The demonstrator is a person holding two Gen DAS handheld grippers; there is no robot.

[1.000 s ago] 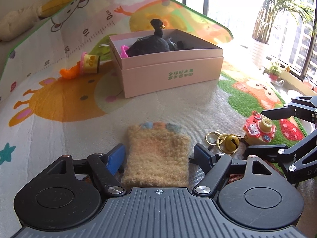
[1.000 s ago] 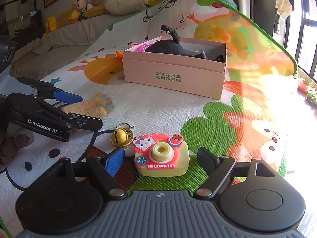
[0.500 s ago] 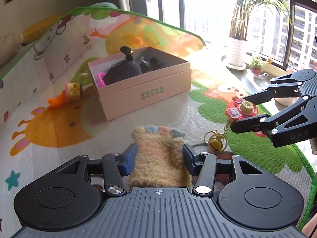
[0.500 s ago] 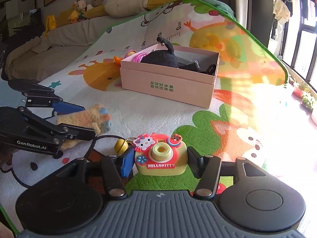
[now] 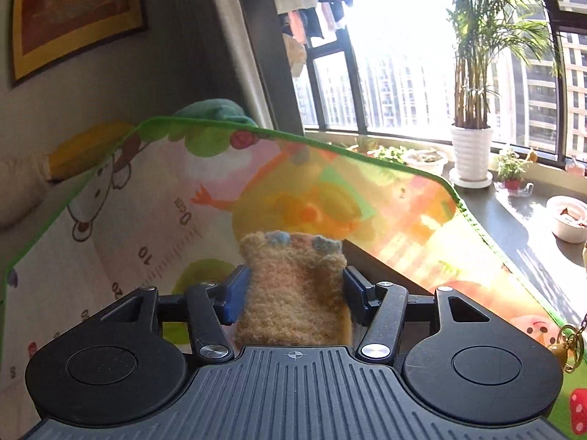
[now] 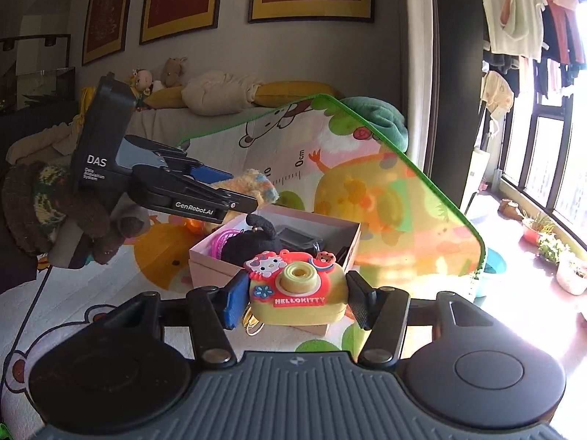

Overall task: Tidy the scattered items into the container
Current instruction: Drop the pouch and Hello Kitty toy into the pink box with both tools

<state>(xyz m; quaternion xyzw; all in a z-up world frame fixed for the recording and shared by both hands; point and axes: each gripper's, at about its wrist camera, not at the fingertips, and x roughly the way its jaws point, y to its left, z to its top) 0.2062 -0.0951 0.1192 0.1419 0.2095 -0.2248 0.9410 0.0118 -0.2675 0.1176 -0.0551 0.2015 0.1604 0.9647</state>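
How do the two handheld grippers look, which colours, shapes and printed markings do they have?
Both are black: a ribbed grey-black body with two round discs and silver pivot screws. The right gripper has one blue finger pad and one black. The left gripper has blue pads; its side reads "DAS" and "GenRobot.AI" in white.
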